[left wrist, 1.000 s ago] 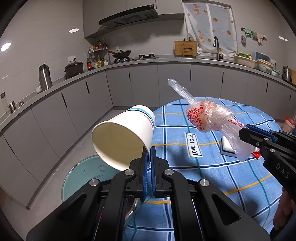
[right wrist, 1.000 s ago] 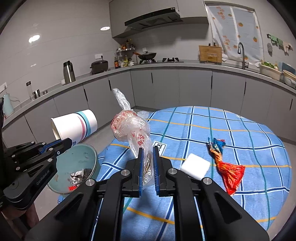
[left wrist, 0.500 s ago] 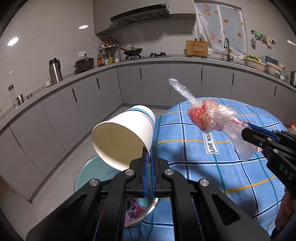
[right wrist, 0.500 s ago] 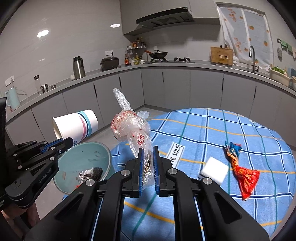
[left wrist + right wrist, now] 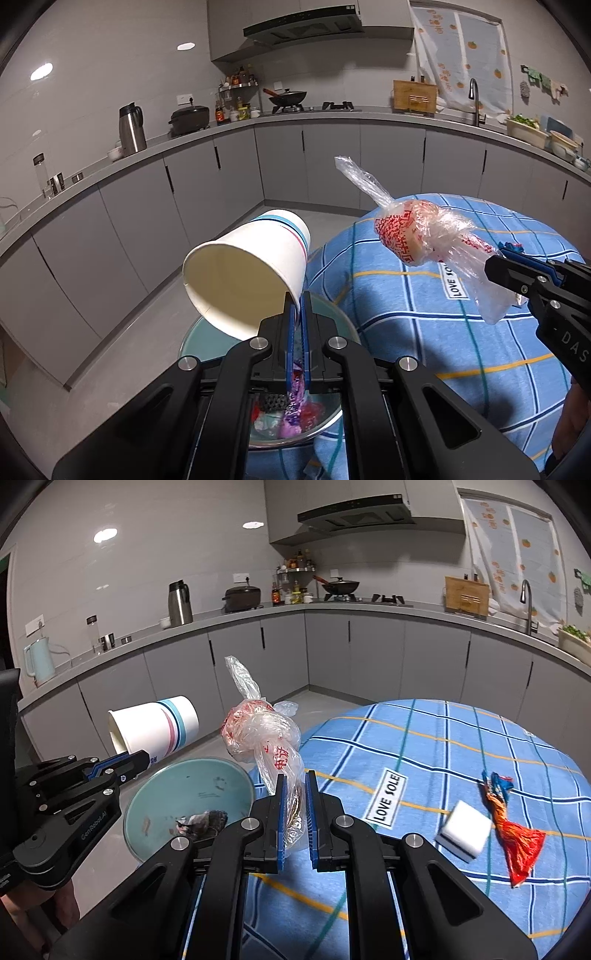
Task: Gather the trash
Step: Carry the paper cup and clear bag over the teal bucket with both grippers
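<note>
here left claw [image 5: 298, 306] grips cup [image 5: 243, 273]; right claw [image 5: 294, 786] bag [image 5: 264, 738]

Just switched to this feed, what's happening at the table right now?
A person is clearing trash with two handheld grippers. The left gripper is shut on the rim of a tipped paper cup, held above a teal bin beside the table that already has scraps in it. The right gripper is shut on a knotted plastic bag, held in the air near the bin. A red wrapper and a white sponge lie on the blue checked tablecloth.
</note>
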The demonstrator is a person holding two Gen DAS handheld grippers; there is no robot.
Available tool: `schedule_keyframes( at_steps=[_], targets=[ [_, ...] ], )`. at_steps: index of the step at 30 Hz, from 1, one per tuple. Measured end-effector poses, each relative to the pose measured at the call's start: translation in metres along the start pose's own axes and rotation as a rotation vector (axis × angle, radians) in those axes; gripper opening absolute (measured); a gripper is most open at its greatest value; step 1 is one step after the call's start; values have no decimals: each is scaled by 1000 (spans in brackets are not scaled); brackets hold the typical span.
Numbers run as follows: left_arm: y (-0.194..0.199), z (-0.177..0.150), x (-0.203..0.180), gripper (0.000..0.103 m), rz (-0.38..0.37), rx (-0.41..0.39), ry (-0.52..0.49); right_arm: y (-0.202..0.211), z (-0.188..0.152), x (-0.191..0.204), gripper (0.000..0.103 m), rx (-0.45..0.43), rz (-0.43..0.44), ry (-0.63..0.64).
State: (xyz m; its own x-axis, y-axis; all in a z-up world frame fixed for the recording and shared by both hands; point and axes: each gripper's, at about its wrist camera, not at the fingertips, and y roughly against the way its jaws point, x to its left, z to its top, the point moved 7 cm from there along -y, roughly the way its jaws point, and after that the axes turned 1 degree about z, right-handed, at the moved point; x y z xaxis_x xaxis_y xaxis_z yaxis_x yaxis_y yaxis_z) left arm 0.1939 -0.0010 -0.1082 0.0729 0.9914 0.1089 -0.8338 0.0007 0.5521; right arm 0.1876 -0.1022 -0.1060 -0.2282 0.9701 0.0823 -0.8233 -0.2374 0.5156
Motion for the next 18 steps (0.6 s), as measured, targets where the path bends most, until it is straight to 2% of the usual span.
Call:
schedule_keyframes(
  at_steps=[18],
  targets=[
    [-8, -12, 39, 4, 55, 38, 33, -26, 4, 40, 11, 31, 65, 59]
  ],
)
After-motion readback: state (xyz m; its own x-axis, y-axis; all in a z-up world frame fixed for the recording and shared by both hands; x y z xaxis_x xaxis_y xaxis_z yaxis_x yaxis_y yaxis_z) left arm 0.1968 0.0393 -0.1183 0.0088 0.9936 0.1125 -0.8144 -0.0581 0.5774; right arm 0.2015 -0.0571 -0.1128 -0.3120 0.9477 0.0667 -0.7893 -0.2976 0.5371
